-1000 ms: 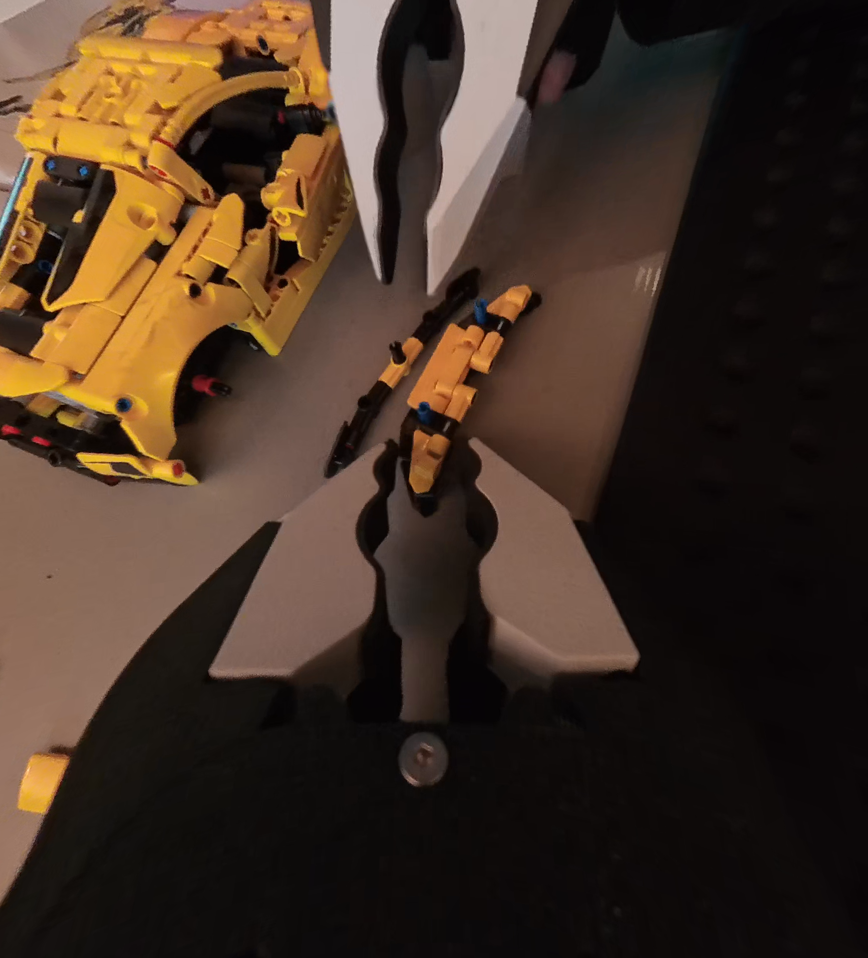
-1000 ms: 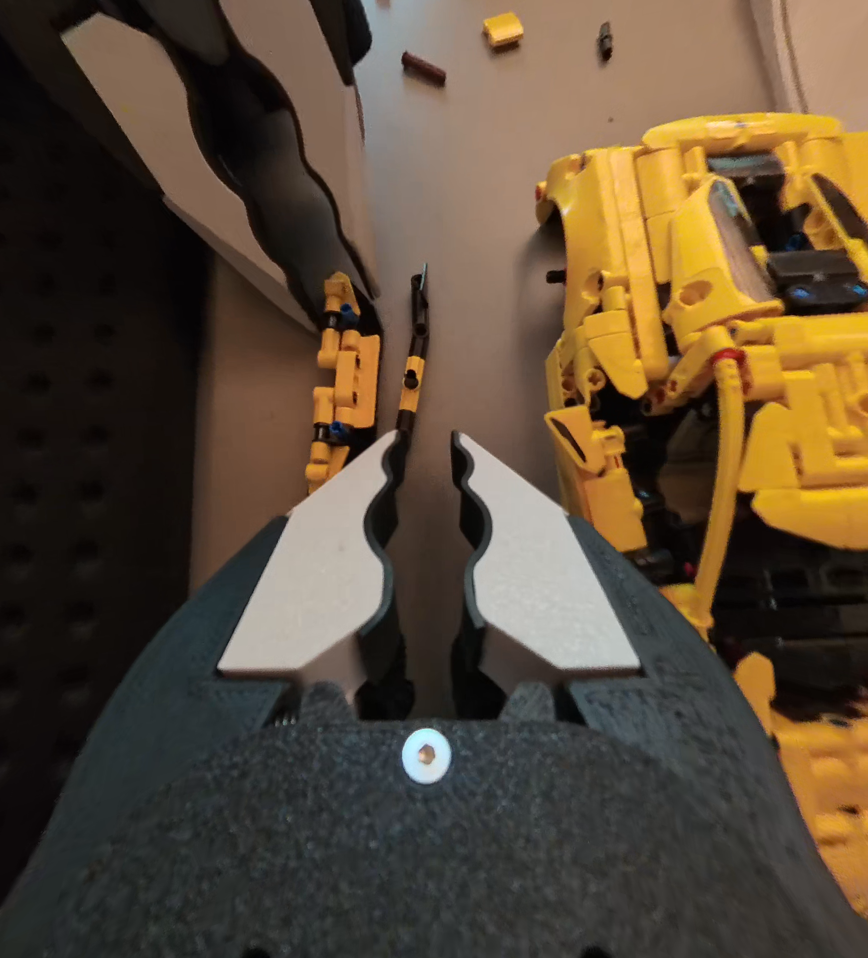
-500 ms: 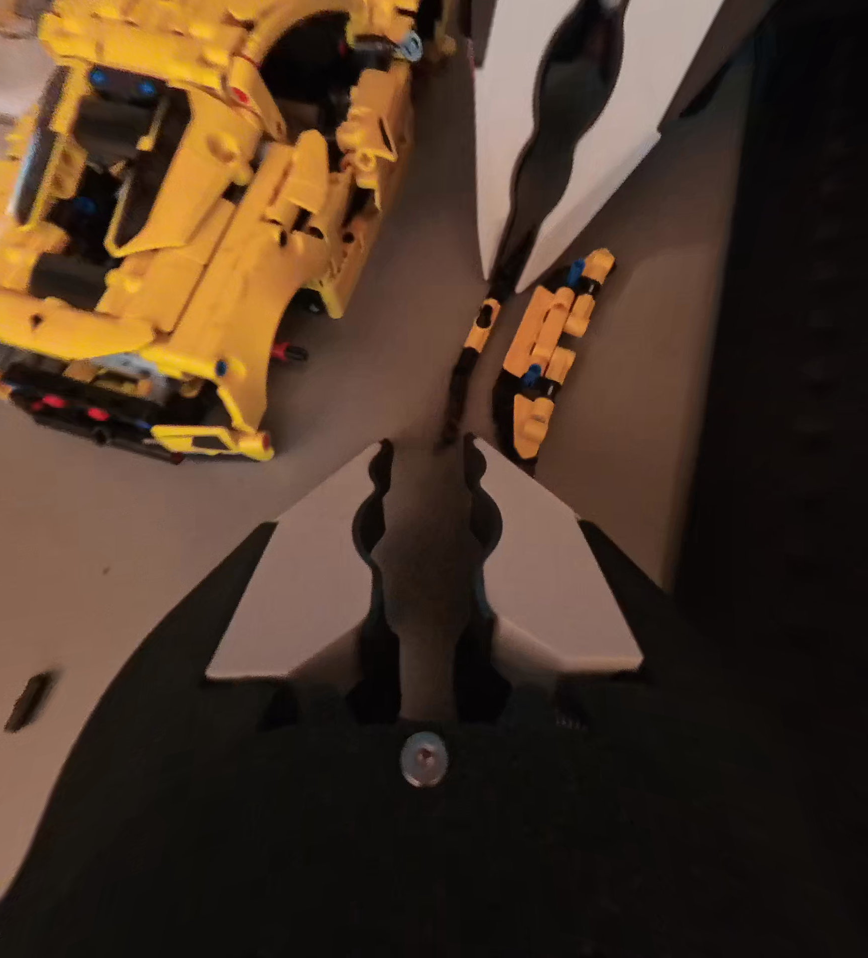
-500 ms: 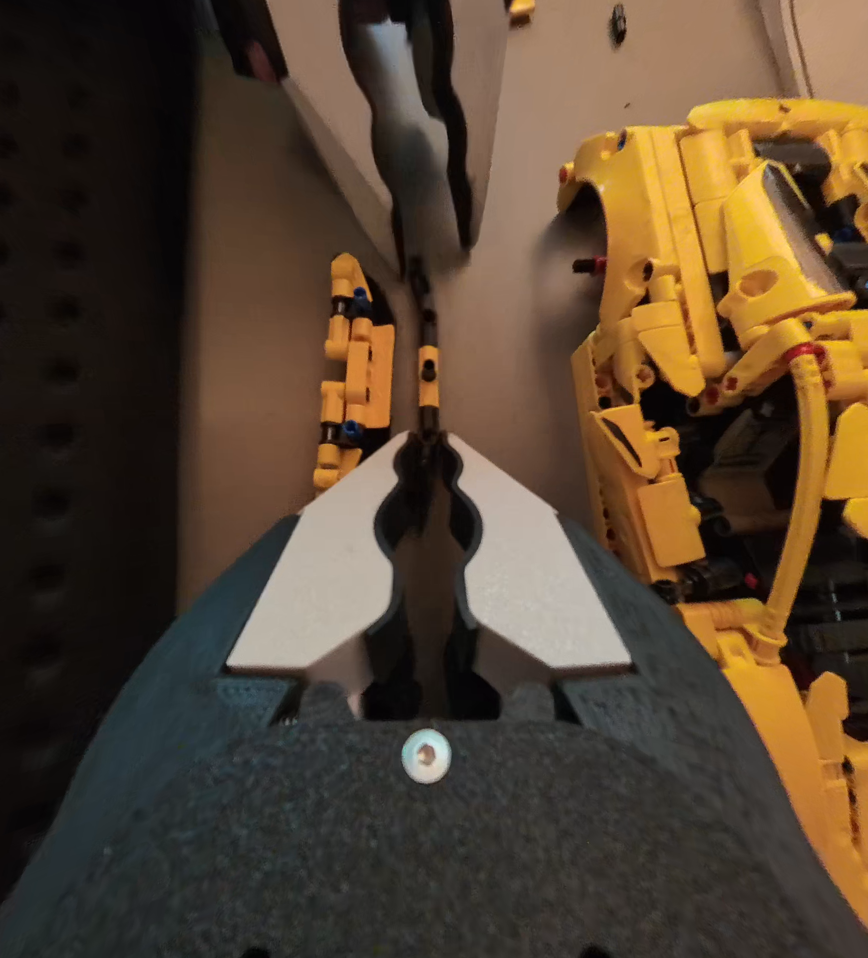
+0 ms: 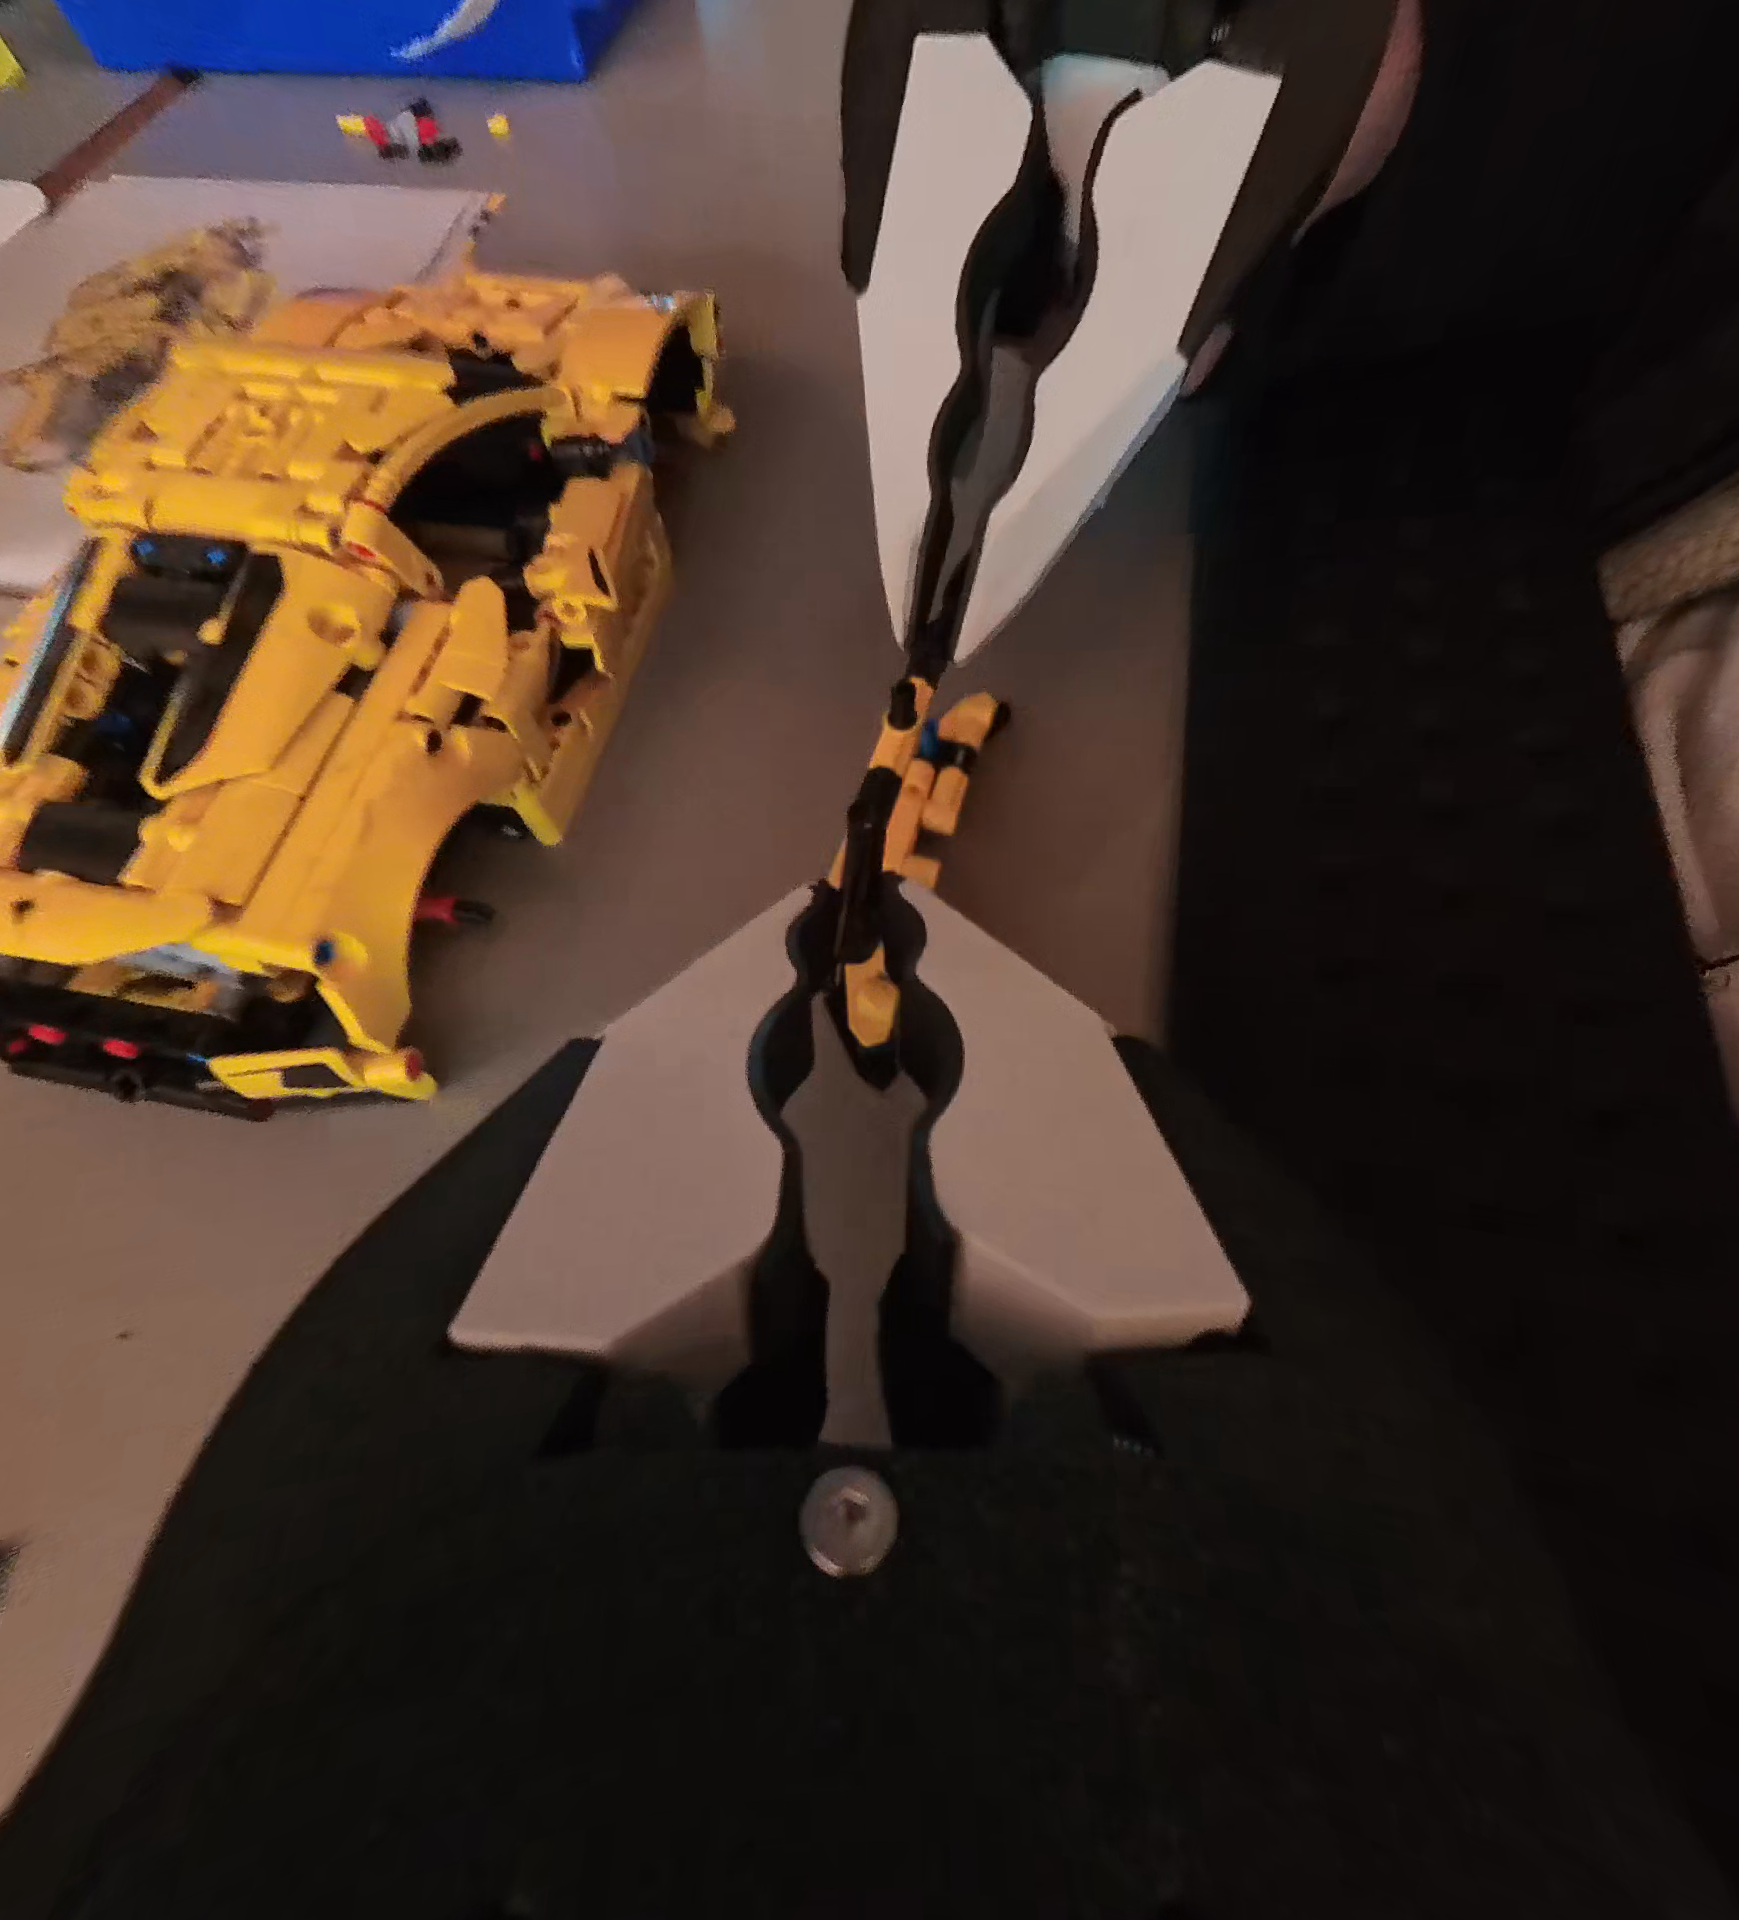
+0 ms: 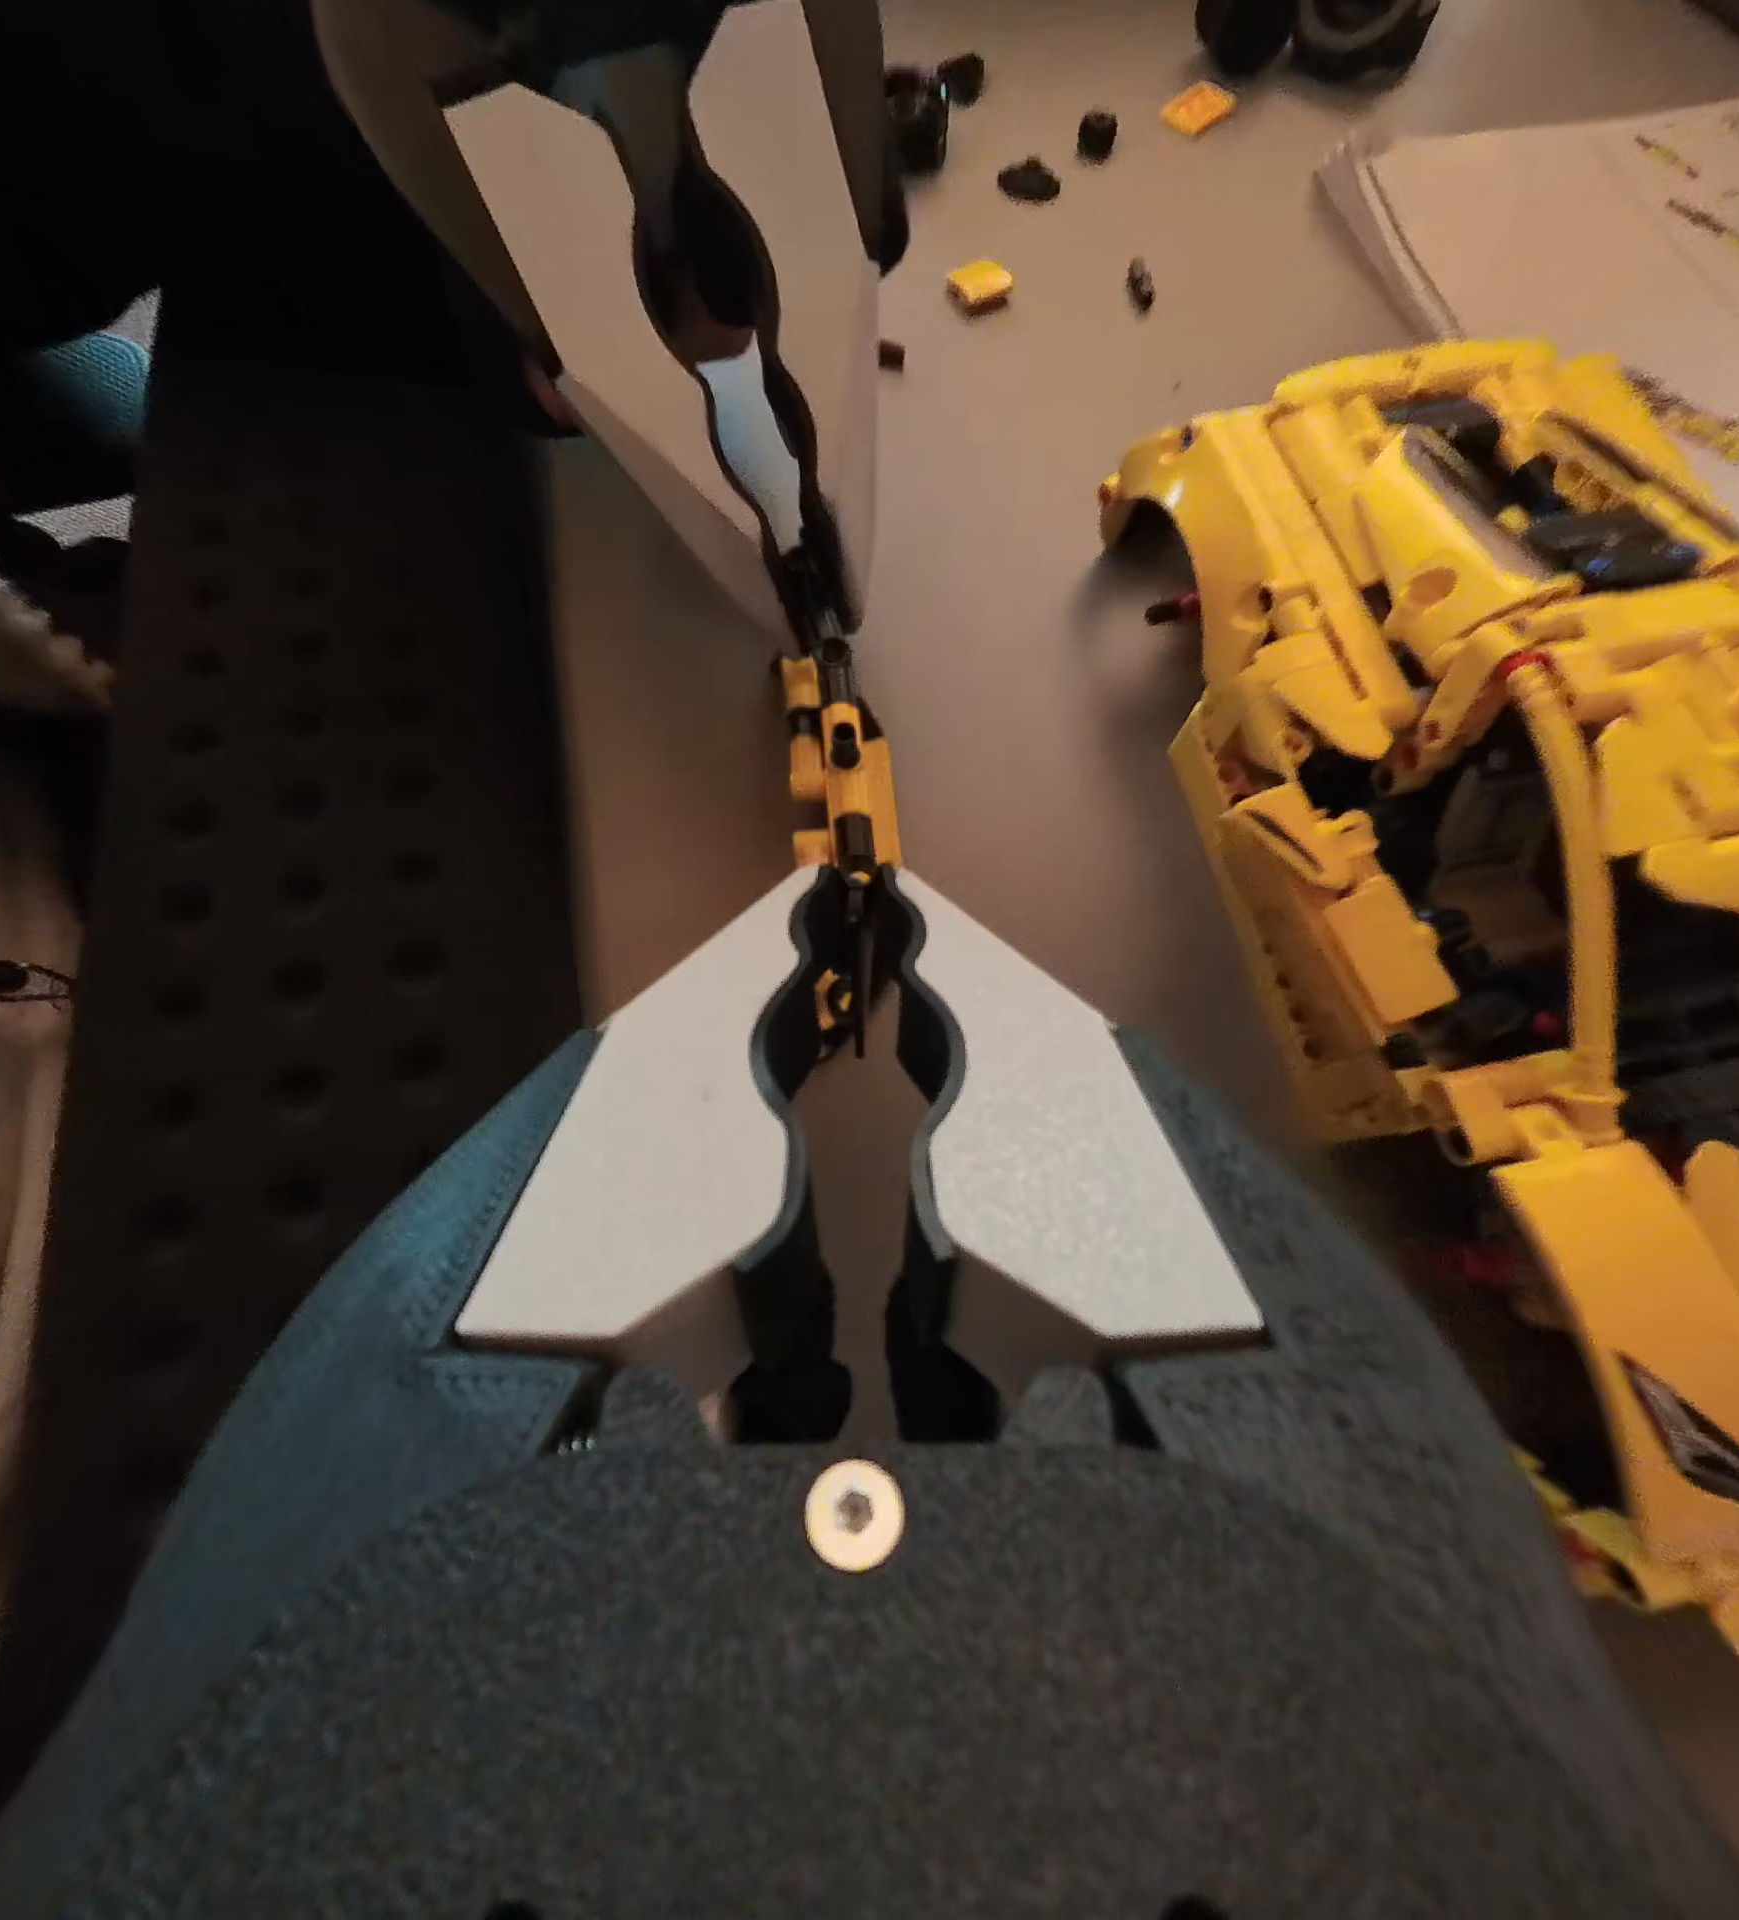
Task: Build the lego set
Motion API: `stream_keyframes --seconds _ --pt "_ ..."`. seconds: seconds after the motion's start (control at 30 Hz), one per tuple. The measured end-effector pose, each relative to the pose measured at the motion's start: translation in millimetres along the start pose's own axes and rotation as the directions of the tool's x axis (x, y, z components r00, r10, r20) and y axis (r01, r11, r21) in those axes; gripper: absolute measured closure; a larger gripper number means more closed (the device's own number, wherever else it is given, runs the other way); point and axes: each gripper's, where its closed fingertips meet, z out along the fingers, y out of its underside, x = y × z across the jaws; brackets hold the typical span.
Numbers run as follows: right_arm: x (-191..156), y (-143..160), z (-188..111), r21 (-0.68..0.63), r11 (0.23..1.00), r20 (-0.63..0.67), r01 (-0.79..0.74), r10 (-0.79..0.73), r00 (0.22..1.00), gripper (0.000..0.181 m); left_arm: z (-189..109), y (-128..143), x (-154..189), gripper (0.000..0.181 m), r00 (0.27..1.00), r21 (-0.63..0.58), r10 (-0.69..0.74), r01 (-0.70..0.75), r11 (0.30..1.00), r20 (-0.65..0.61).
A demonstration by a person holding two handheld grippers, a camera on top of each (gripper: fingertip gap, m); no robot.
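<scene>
Your left tool (image 5: 857, 902) and right tool (image 6: 857, 883) each pinch one end of a thin black-and-yellow rod (image 5: 880, 800), their wavy grey fingers closed on it, holding it above the matte surface (image 5: 221, 1247). A stubby yellow piece (image 5: 953, 764) lies beneath it. The knobbly yellow car (image 5: 304, 665) sits well apart, beside printed paper sheets (image 6: 1592, 218)

We see a bright yellow brick-built car (image 5: 304, 665) with black gaps, a thin black-and-yellow strip piece (image 6: 841, 748), and a grey-beige tabletop (image 5: 169, 1299).
</scene>
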Motion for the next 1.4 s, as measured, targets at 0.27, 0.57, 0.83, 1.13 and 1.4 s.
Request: stream_keyframes --seconds 0.27,0.57,0.83,1.13,1.4 --pt "-1.2 6.6 7.9 0.003 1.0 0.008 -0.019 0.019 1.0 0.173 3.9 11.4 -0.4 0.173 0.999 -0.027 -0.04 0.039 0.999 -0.015" --pt "-2.7 4.2 13.1 0.014 1.0 0.001 0.008 -0.008 1.0 0.173 0.6 16.1 -3.0 0.172 0.998 -0.04 -0.056 0.056 0.998 0.005" --pt "-1.3 4.4 13.4 0.021 1.0 0.003 0.013 -0.013 1.0 0.174 1.0 16.8 -0.3 0.173 0.999 -0.046 -0.05 0.05 0.998 0.002" --pt "-1.7 5.6 13.6 0.009 1.0 0.004 0.009 -0.009 1.0 0.173 3.6 10.8 -3.6 0.171 0.999 -0.038 -0.012 0.014 0.999 0.045" --pt "-1.4 6.4 13.7 -0.021 1.0 0.0 -0.002 0.002 1.0 0.173 -1.7 3.3 -5.0 0.163 0.997 -0.019 -0.006 0.008 1.0 0.073"
